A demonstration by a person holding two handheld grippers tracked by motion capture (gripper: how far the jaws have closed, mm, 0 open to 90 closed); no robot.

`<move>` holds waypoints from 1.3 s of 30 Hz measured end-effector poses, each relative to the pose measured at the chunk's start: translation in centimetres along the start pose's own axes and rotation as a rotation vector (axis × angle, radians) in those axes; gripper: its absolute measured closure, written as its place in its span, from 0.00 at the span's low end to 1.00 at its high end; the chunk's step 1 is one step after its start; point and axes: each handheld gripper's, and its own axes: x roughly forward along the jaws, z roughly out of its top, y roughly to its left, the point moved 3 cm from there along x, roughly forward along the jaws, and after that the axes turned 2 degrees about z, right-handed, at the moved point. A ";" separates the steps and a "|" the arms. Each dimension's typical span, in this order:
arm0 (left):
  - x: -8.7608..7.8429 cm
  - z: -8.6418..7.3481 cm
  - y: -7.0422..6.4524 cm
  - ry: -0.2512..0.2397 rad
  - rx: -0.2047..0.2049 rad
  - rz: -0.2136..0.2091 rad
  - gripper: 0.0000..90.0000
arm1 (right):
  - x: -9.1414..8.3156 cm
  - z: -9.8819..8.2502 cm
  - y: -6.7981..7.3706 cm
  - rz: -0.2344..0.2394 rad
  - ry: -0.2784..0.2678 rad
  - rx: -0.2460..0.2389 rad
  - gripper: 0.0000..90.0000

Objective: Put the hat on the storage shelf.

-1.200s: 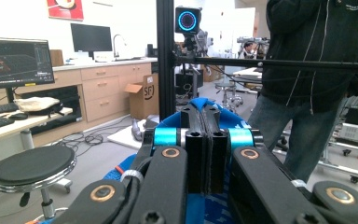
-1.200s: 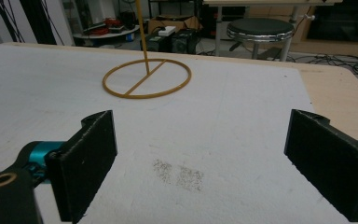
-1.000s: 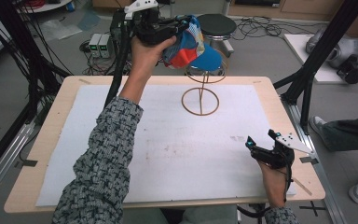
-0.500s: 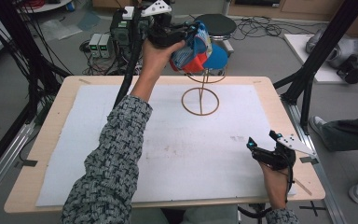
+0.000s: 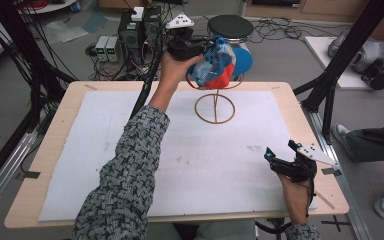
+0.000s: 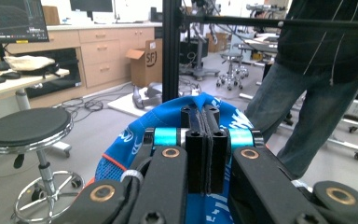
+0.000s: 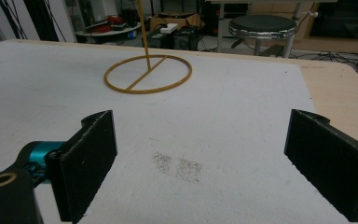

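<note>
A blue and red cap (image 5: 217,65) hangs at the far side of the table, just over the top of a thin golden wire stand (image 5: 214,107) with a ring base. My left gripper (image 5: 205,50) is shut on the cap's edge. In the left gripper view the jaws pinch the blue fabric (image 6: 121,158) flat between them, left gripper (image 6: 206,114). Near the table's front right corner my right gripper (image 5: 280,149) rests low and open. Between its wide-apart jaws, right gripper (image 7: 203,140), lies bare white sheet, with the stand's ring base (image 7: 148,74) farther off.
A white sheet (image 5: 130,150) covers the wooden table (image 5: 55,150). Behind the table stand a black stool (image 5: 230,25) and electronics boxes (image 5: 140,30). Black frame posts (image 5: 345,55) rise at both sides. A person's legs (image 5: 375,140) are at the right.
My left gripper has carried the cap to the right and downward, closer to the stand's top. The right gripper has stayed in place.
</note>
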 end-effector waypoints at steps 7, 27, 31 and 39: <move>0.9 -0.8 -0.3 0.007 -0.001 -0.009 0.99 | 0.0 0.0 -0.1 0.006 0.000 0.005 0.09; 2.9 -2.4 -0.9 0.023 -0.016 -0.026 0.99 | 0.0 -0.1 -0.1 0.011 0.003 0.001 0.09; 3.0 -2.6 -0.9 0.024 -0.022 -0.028 0.98 | 0.0 -0.1 -0.2 0.010 0.006 0.004 0.09; 3.1 -3.2 -0.8 0.037 -0.030 -0.032 0.94 | 0.0 -0.1 -0.1 0.013 0.004 0.002 0.09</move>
